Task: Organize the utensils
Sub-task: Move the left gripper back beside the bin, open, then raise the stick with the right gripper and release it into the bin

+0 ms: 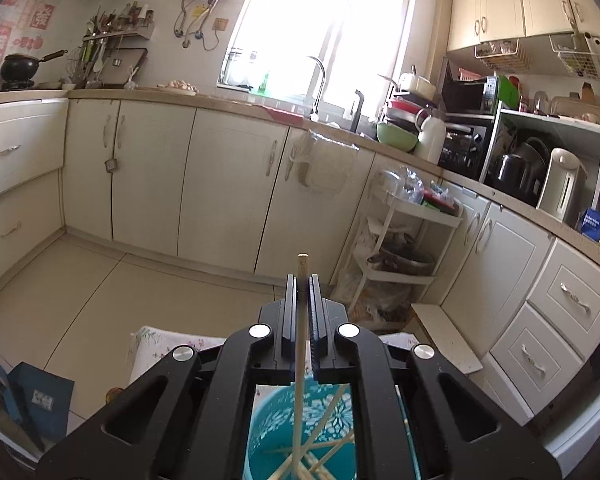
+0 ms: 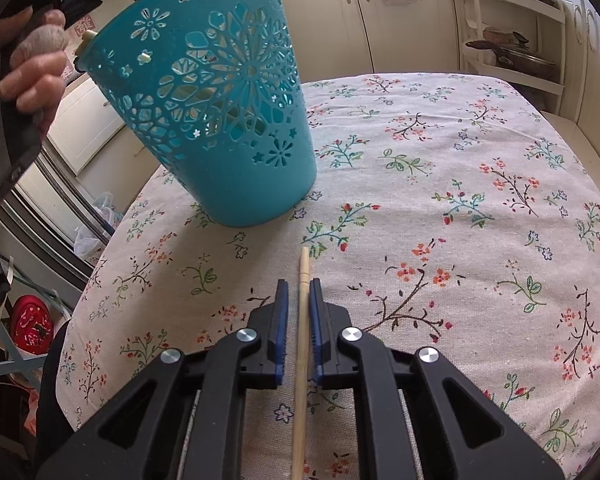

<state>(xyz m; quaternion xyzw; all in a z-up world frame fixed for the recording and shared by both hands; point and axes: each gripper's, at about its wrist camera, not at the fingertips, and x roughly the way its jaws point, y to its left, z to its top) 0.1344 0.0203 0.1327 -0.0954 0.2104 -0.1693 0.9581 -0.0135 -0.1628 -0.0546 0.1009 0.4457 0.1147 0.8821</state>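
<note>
Between the left gripper (image 1: pixel 302 280) pads: a wooden chopstick (image 1: pixel 301 344), clenched, tip already down in the teal basket (image 1: pixel 328 416) just below, among others. Between the right gripper (image 2: pixel 299 286) pads: a second chopstick (image 2: pixel 302 320) on the floral tablecloth (image 2: pixel 460 184), jaws slackened, not pressing. Light, stiff, thin, smooth, likely to roll; best pinched mid-shaft, squarely.

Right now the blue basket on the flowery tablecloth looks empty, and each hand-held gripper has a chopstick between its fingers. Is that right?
Not quite: the basket is not empty. The left wrist view looks down into it and shows several chopsticks lying inside. The rest holds: it stands on the flowery tablecloth, and the left hand-held gripper and the right hand-held gripper each have a chopstick between the fingers.
</note>
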